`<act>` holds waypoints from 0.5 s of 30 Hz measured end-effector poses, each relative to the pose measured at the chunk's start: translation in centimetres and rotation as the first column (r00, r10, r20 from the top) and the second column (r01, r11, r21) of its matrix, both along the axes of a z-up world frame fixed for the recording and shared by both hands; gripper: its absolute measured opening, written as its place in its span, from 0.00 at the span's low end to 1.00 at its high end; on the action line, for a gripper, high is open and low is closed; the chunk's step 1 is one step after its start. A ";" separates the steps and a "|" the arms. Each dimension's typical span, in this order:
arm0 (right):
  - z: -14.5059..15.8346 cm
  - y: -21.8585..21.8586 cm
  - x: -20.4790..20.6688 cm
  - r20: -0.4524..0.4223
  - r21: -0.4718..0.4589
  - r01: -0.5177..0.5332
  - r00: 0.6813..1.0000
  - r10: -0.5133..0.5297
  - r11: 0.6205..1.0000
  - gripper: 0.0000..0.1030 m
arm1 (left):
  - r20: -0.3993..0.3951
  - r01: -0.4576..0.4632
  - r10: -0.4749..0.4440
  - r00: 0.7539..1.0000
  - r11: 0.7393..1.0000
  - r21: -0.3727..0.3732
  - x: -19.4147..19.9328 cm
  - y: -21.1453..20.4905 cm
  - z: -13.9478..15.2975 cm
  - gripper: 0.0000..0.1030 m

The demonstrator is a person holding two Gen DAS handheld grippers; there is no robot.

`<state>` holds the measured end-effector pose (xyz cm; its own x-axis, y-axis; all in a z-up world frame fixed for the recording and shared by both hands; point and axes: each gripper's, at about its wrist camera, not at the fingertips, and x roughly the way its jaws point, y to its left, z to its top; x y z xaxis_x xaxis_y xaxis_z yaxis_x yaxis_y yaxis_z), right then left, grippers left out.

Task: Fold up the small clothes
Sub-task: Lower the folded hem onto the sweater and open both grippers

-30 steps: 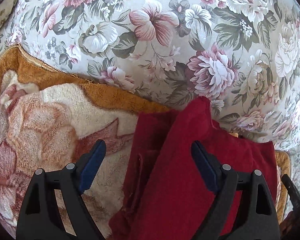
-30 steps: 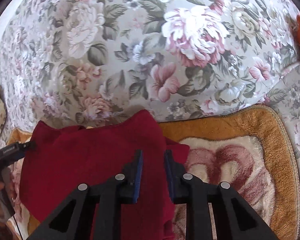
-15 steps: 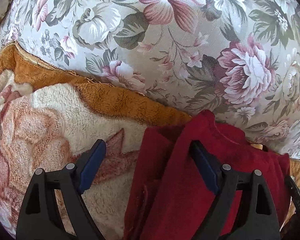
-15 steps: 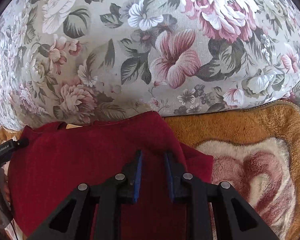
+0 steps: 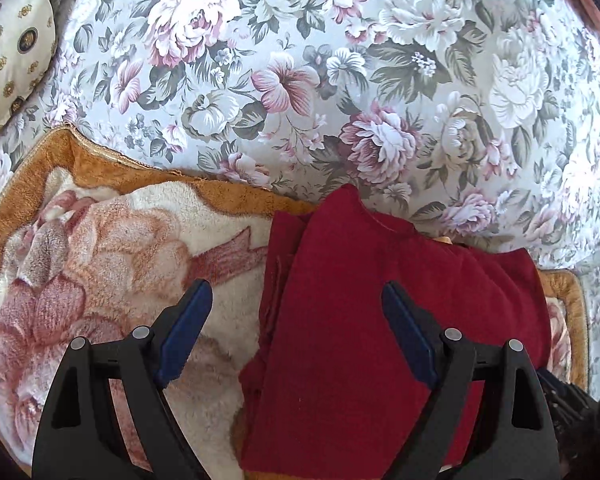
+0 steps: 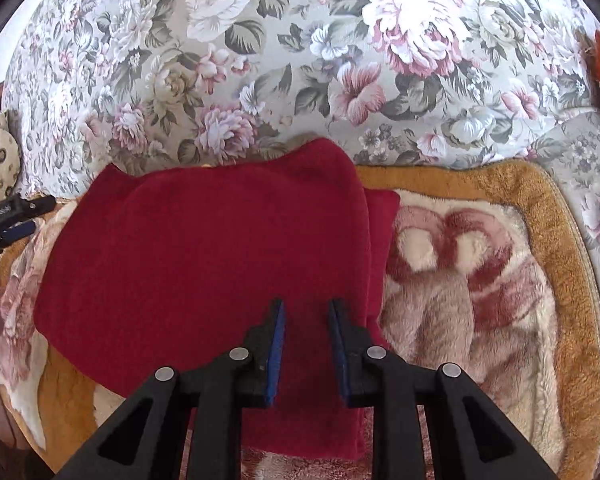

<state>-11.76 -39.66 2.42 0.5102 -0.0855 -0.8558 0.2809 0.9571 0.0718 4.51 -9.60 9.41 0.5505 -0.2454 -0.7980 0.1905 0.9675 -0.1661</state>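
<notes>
Wide apart stand the fingers of my left gripper (image 5: 296,308) in the left wrist view, with nothing clamped between them. Under them lies the red garment (image 5: 380,320), folded, with a narrower layer showing along its left edge. It rests on a plush blanket (image 5: 100,248), cream with pink flowers and an orange border, and its top end reaches the floral sofa back (image 5: 300,80). My left finger hangs over the blanket, my right one over the red cloth. A cream patterned cushion (image 5: 12,60) sits in the upper left corner.

From the right wrist view, my right gripper (image 6: 306,320) has its blue pads close together with a narrow gap left between them. They sit over the near right part of the red garment (image 6: 204,248), and red cloth shows in the gap, but I cannot tell whether the pads pinch it. The garment lies flat on the blanket (image 6: 480,280), its far edge against the sofa back (image 6: 260,60). At the left edge, the tip of my left gripper (image 6: 12,216) shows beside the cloth.
</notes>
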 end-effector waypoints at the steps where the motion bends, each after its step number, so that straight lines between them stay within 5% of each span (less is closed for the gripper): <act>1: -0.3 0.1 0.1 -0.007 0.003 -0.003 1.000 0.003 1.000 0.21 | 0.001 0.004 -0.004 1.000 1.000 0.000 -0.3 0.0 0.2 0.84; 7: 1.9 0.7 -0.5 0.033 0.084 0.002 0.999 -0.005 0.996 0.23 | -0.001 0.002 -0.002 1.000 1.000 0.002 -4.4 1.5 0.1 0.84; 15: 2.4 -0.2 0.8 0.057 0.048 0.063 0.996 -0.066 0.997 0.24 | -0.044 -0.065 0.064 0.997 0.998 -0.025 -6.2 3.4 -3.4 0.84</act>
